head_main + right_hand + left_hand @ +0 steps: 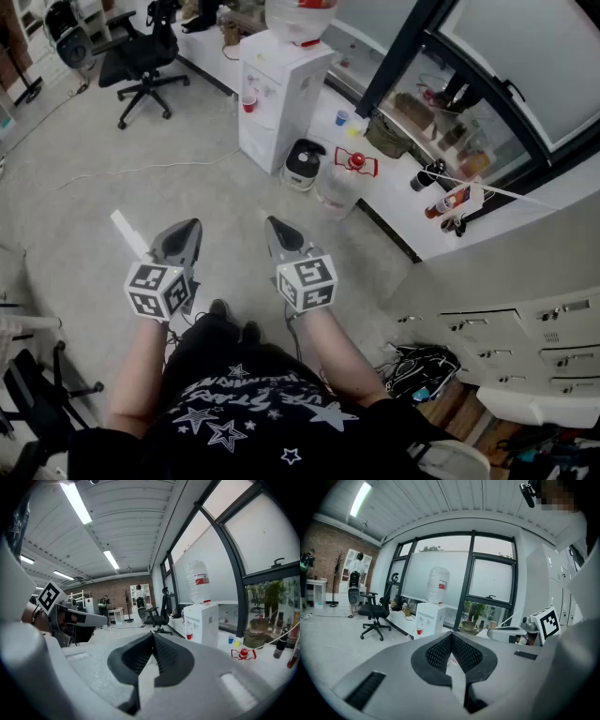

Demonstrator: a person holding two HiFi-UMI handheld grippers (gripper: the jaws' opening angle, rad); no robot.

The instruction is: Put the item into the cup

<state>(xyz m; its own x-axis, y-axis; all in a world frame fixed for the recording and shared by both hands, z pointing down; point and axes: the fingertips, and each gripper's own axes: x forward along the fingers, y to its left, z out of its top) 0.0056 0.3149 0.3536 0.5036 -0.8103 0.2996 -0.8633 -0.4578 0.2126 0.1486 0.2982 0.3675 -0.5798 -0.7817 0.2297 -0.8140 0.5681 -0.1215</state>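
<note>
Both grippers are held out in front of the person's body, above the grey floor. My left gripper (pixel 192 226) (pixel 451 635) has its jaws pressed together with nothing between them. My right gripper (pixel 271 223) (pixel 152 635) is likewise shut and holds nothing. A small red cup (pixel 248 103) (pixel 419 631) (pixel 189 634) stands on the front of the white water dispenser (pixel 281 94) (pixel 430 618) (pixel 202 620), well ahead of both grippers. A blue cup (pixel 342 117) (pixel 229 640) stands on the white window ledge beside it. I cannot tell which item the task names.
A black office chair (pixel 141 56) (pixel 375 613) stands at the far left. A white pot (pixel 303 164) and a clear jug (pixel 342 183) sit on the floor by the dispenser. Bottles (pixel 448 202) line the ledge. Grey lockers (pixel 525 337) are at the right, a bag (pixel 422 367) below them.
</note>
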